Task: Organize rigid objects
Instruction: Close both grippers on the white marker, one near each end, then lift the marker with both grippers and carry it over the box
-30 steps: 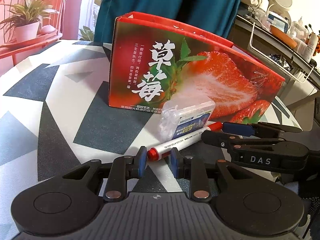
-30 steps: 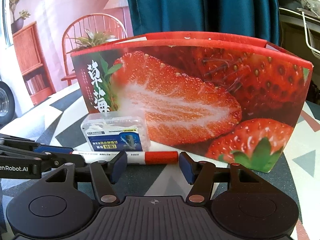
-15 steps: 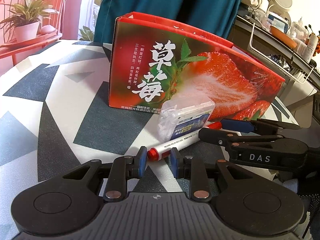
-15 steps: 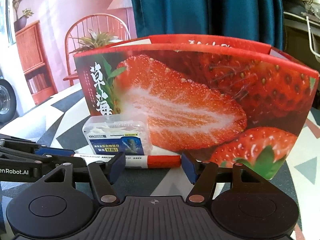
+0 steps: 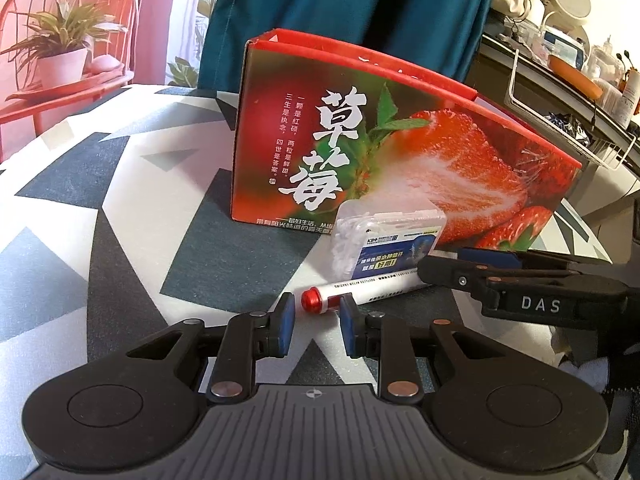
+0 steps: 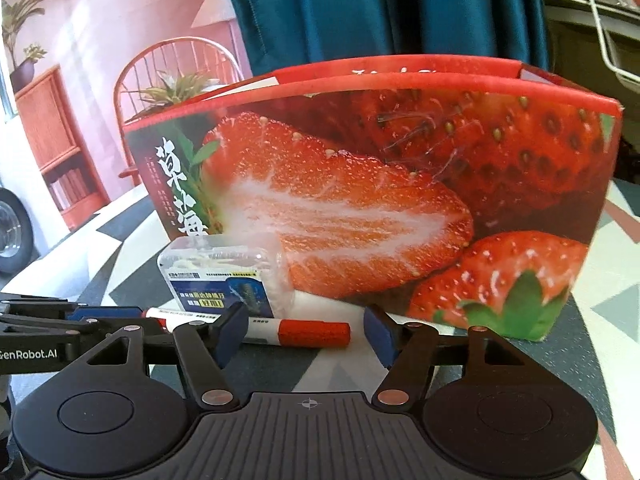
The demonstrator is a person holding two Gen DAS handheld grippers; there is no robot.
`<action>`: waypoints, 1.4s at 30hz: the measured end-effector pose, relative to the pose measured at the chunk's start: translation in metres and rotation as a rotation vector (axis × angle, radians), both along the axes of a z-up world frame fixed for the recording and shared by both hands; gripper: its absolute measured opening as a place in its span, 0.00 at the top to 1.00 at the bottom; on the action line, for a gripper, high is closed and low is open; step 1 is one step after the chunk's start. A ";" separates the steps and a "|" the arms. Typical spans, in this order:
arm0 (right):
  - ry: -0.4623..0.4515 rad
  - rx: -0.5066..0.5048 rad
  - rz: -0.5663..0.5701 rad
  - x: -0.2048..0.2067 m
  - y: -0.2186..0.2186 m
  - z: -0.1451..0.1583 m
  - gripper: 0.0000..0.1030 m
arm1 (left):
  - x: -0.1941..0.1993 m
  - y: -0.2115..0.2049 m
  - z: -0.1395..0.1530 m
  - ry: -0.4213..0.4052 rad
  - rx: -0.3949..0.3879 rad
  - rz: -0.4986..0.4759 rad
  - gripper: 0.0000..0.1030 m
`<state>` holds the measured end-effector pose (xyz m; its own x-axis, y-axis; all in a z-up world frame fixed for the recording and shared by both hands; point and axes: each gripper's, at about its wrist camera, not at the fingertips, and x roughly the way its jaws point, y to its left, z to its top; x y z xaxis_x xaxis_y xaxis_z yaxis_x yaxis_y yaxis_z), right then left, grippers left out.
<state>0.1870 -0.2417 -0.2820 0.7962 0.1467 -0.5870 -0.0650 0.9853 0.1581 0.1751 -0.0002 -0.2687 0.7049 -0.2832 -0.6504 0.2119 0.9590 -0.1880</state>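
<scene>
patterned table (image 5: 120, 216): strawberry box (image 5: 400, 152) upright, contents hidden.

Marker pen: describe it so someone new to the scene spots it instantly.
Find the big red strawberry box standing on the patterned table. At its foot sits a clear plastic case with a blue label. The marker pen lies flat just in front of it: a white barrel with a red cap, the only long, thin item.
</scene>
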 end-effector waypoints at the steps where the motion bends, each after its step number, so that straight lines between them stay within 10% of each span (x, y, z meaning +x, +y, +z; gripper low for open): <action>1: -0.002 -0.003 -0.006 -0.002 0.001 0.000 0.43 | 0.000 0.000 0.000 -0.001 -0.001 0.000 0.74; 28: -0.029 -0.060 0.002 -0.014 0.010 0.005 0.59 | -0.004 -0.004 0.006 -0.009 0.011 -0.050 0.73; 42: -0.163 -0.058 -0.070 -0.052 0.008 0.063 0.63 | -0.025 -0.010 0.058 -0.164 -0.017 -0.079 0.73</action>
<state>0.1349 -0.2339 -0.2190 0.8886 0.0578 -0.4550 -0.0166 0.9954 0.0941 0.1499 -0.0103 -0.2104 0.7759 -0.3521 -0.5235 0.3159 0.9351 -0.1608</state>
